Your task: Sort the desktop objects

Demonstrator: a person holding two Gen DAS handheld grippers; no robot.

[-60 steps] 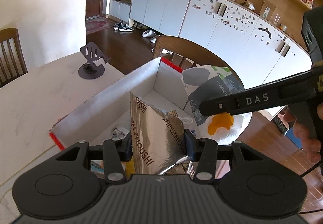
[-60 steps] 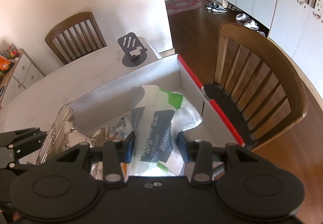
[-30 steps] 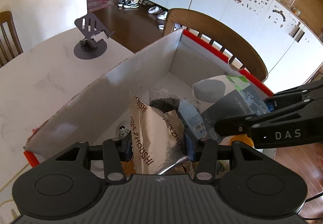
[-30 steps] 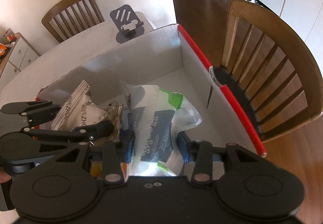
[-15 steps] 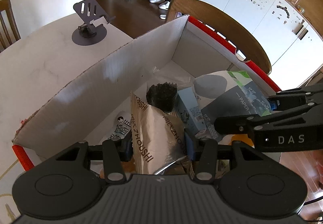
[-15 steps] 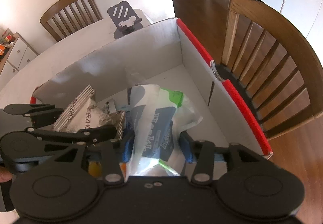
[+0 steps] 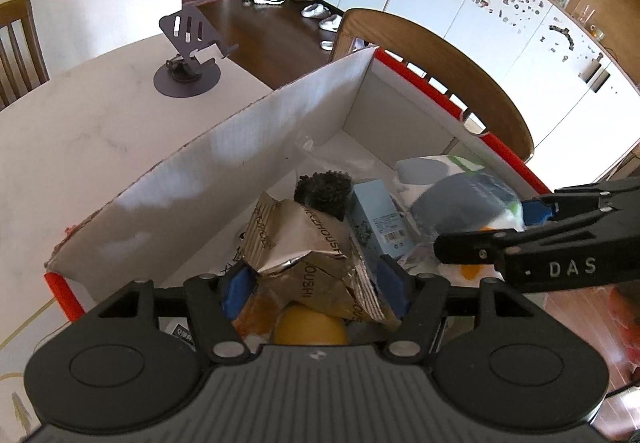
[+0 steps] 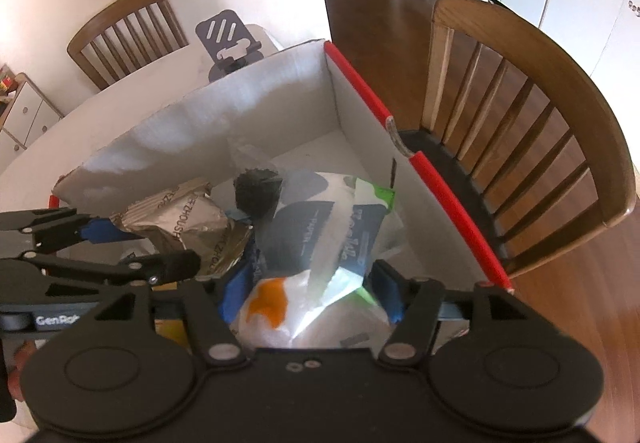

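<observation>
Both jaws are opening: the left hand-held gripper [image 7: 314, 293] is letting the foil bag [image 7: 308, 247] slump, the right hand-held gripper [image 8: 310, 293] is freeing the tissue pack [image 8: 320, 239], both settling inside the box [image 7: 192, 179] beneath them, so this drop looks done.

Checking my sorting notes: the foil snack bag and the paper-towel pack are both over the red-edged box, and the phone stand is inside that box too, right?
Not quite. The phone stand stands on the table outside the box, as the left wrist view shows. The foil snack bag and paper-towel pack are over it.
</observation>
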